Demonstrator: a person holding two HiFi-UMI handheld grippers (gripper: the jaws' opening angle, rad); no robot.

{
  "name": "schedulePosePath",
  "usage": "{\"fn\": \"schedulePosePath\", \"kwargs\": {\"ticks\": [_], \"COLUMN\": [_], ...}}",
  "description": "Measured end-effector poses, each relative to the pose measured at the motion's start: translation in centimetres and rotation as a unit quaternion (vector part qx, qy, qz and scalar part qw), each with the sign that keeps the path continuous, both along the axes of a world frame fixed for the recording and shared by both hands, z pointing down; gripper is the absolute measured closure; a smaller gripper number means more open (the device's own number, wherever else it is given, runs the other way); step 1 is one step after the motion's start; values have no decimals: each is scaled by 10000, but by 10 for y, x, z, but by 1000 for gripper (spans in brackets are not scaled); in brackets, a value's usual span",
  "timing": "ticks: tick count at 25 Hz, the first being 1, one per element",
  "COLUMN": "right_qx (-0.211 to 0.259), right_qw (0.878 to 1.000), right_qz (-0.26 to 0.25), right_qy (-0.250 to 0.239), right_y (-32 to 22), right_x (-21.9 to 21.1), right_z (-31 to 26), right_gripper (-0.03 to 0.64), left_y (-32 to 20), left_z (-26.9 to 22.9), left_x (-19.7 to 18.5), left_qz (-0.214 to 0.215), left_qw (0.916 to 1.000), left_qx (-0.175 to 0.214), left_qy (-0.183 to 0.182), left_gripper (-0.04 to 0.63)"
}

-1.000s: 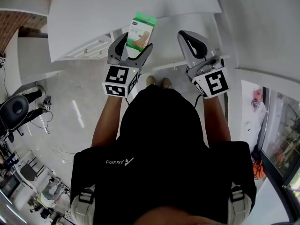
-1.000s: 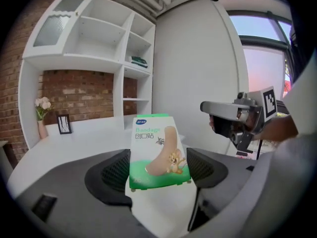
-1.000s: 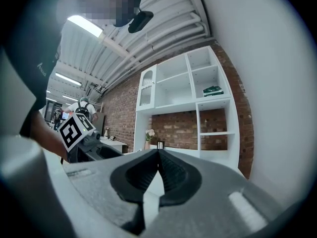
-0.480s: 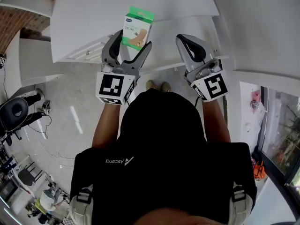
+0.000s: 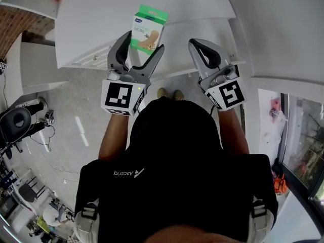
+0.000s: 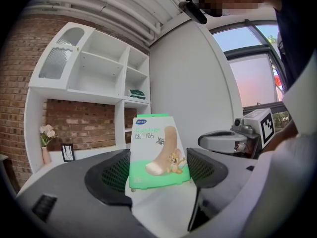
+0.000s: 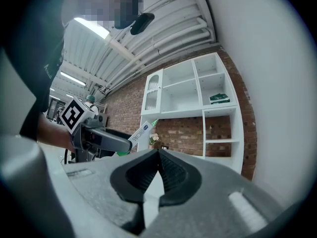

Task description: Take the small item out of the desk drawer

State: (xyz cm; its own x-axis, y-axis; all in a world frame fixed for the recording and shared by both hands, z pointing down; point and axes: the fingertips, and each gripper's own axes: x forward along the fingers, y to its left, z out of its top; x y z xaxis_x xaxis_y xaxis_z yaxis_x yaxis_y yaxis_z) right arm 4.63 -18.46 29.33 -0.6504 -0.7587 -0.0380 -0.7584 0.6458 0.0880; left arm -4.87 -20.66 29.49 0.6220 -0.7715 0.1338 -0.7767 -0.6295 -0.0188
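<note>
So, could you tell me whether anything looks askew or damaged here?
Nothing looks damaged. The bandage box sits slightly tilted in the left gripper, pinched only by its lower end, so most of it sticks out. The right gripper is shut on nothing.

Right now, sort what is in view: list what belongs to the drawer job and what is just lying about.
Job in hand:
- bandage box, gripped in the left claw
- right claw, shut and empty
- white desk

Just lying about:
- vase of flowers and picture frame in front of the brick wall
- green item on the white shelf unit
- black chair on the floor
</note>
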Motion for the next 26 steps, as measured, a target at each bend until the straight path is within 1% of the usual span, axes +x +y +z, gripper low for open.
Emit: {"fn": "schedulePosePath", "kwargs": {"ticks": [26], "right_qx": [51], "right_qw": [10000], "right_qz": [-11], "right_qy": [5], "right_y": [2], "right_x": [1], "right_z": [-2], "right_gripper": [615], "left_y": [4], "left_z": [-1], "left_x": [-2], "left_qz": [-93], "left_qw": [9999], "left_qx": [-3], "left_qy": [43], "left_gripper": [247]}}
